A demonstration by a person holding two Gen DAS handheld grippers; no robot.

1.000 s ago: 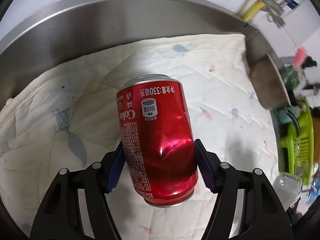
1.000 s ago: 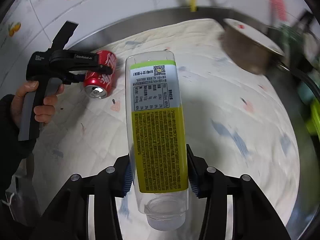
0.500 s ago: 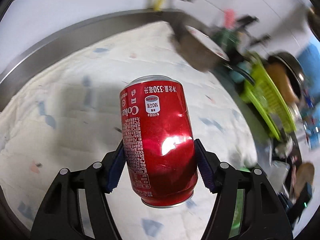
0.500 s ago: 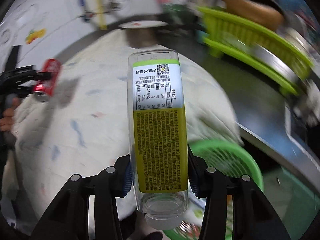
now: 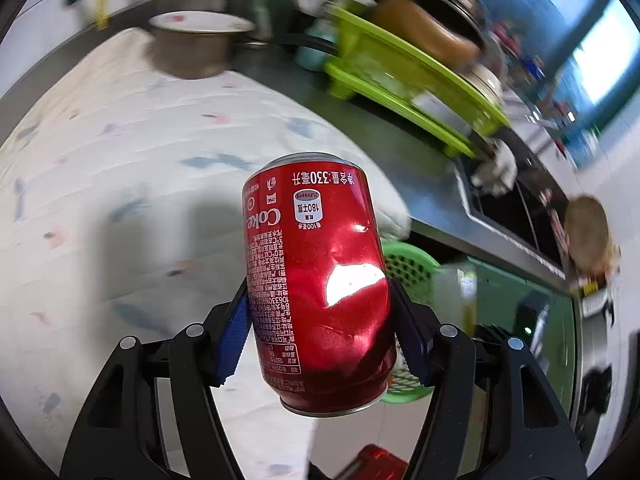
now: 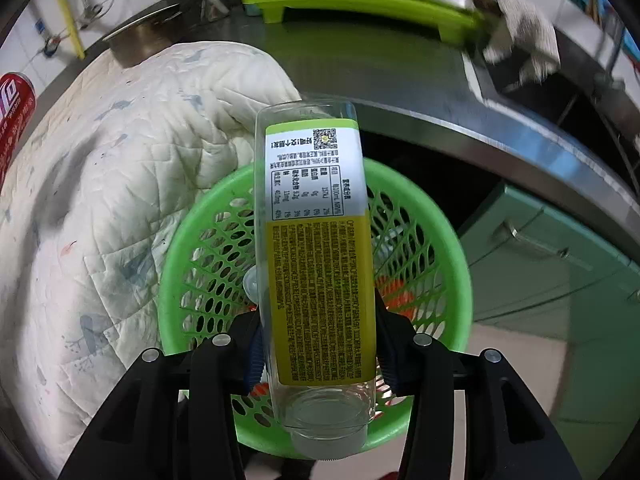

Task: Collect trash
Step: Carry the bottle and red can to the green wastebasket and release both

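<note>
two grippers are each loaded with a piece of trash. the left gripper (image 5: 320, 336) has its jaws clamped on a red coke can (image 5: 316, 280), blue pads pressing its dented lower sides; the can stands tilted, its printed text upside down, its far end toward 12 o'clock and its near rim toward 6 o'clock. behind it, from 9 to 12 o'clock, spreads a white quilted cloth (image 5: 120, 184) over a steel counter (image 5: 404, 148). a steel pot (image 5: 192, 48) sits at 11 o'clock on the far edge of the cloth, and a lime dish rack (image 5: 404, 76) stands at 1 o'clock, blurred. a sliver of the green basket (image 5: 408, 264) peeks out at 3 o'clock just beside the can.

the right gripper (image 6: 318, 354) has its jaws closed on a clear plastic bottle (image 6: 316, 264) with a yellow-green label, gripped low on the label, the neck end pointing toward 6 o'clock. directly behind and below the bottle is the green basket (image 6: 452, 248), a round lattice bin with something orange visible through its mesh at 4 o'clock of the bottle. the quilted cloth (image 6: 120, 152) bunches against the basket's rim from 9 to 11 o'clock. the coke can (image 6: 14, 116) shows at the 9 o'clock edge. a white rag (image 6: 524, 40) lies at 2 o'clock on the counter, and a green cabinet (image 6: 560, 272) fills 3 to 4 o'clock.
</note>
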